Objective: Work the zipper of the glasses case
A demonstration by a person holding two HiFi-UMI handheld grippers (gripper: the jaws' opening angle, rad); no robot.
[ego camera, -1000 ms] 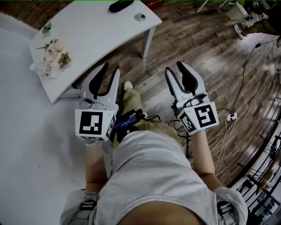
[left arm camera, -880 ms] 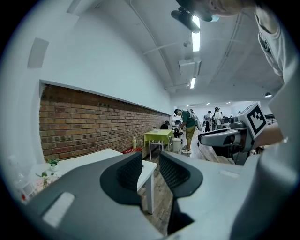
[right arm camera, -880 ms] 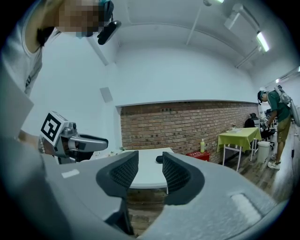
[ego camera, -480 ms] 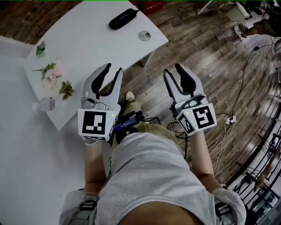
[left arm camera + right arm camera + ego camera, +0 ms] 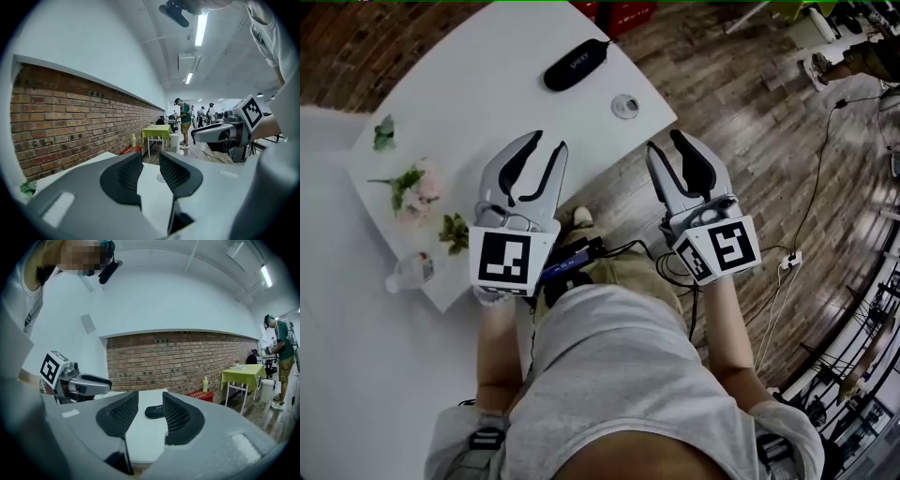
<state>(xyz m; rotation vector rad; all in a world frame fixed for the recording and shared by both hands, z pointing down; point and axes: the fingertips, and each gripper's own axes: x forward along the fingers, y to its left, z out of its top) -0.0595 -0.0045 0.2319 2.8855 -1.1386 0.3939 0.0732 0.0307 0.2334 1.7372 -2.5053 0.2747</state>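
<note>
The black glasses case (image 5: 576,65) lies closed on the far part of the white table (image 5: 478,103). In the right gripper view the glasses case (image 5: 153,411) shows far off, framed by the jaws. My left gripper (image 5: 547,145) hangs over the table's near edge, open, with nothing in it. My right gripper (image 5: 667,142) is held beside the table's corner above the wooden floor, open too and holding nothing. Both are well short of the case. The left gripper (image 5: 151,161) looks along the tabletop, with the right gripper (image 5: 225,136) at its side.
A small round disc (image 5: 624,105) is set in the table near the case. Artificial flowers (image 5: 412,192) and a clear bottle (image 5: 411,270) lie at the table's left end. Cables (image 5: 787,272) trail over the floor at the right. People stand by a green table (image 5: 157,132) far off.
The table has come nearer and lower in the head view, and the whole case now shows. Both grippers have moved forward towards the table edge, with their jaws unchanged.
</note>
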